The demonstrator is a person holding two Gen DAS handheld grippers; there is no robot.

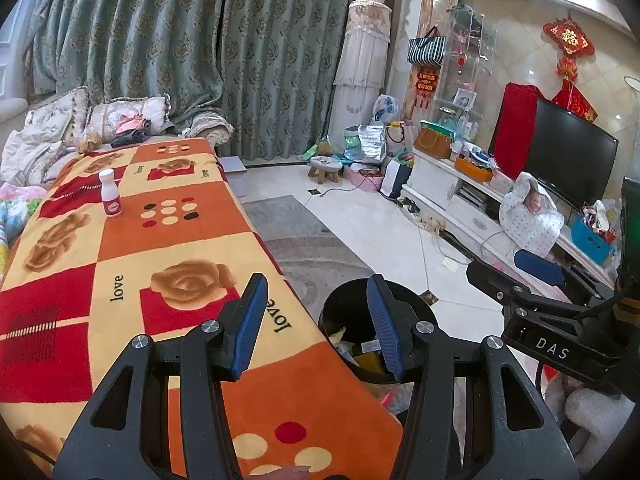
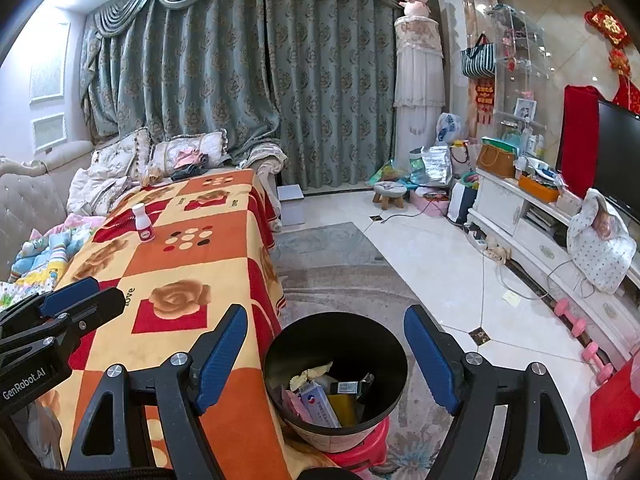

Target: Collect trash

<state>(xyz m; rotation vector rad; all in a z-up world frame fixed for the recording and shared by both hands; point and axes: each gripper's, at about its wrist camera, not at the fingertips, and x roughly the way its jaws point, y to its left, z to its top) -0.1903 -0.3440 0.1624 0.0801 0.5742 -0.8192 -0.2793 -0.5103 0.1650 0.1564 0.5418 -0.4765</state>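
Note:
A small white bottle with a pink label [image 1: 109,193] stands upright on the far part of the table under an orange, red and yellow rose cloth [image 1: 132,248]; it also shows in the right wrist view [image 2: 143,223]. A black trash bin [image 2: 335,368] holding wrappers and a small box sits on a red stool beside the table's right edge; its rim shows in the left wrist view [image 1: 344,300]. My left gripper [image 1: 318,322] is open and empty over the table's near right edge. My right gripper [image 2: 326,356] is open and empty above the bin.
A sofa with cushions [image 2: 120,160] lies behind the table. A grey rug [image 2: 328,264] and white tile floor lie to the right. A white TV cabinet [image 2: 540,240] with a TV, bags and clutter lines the right wall. Pink dumbbells [image 2: 580,336] lie by it.

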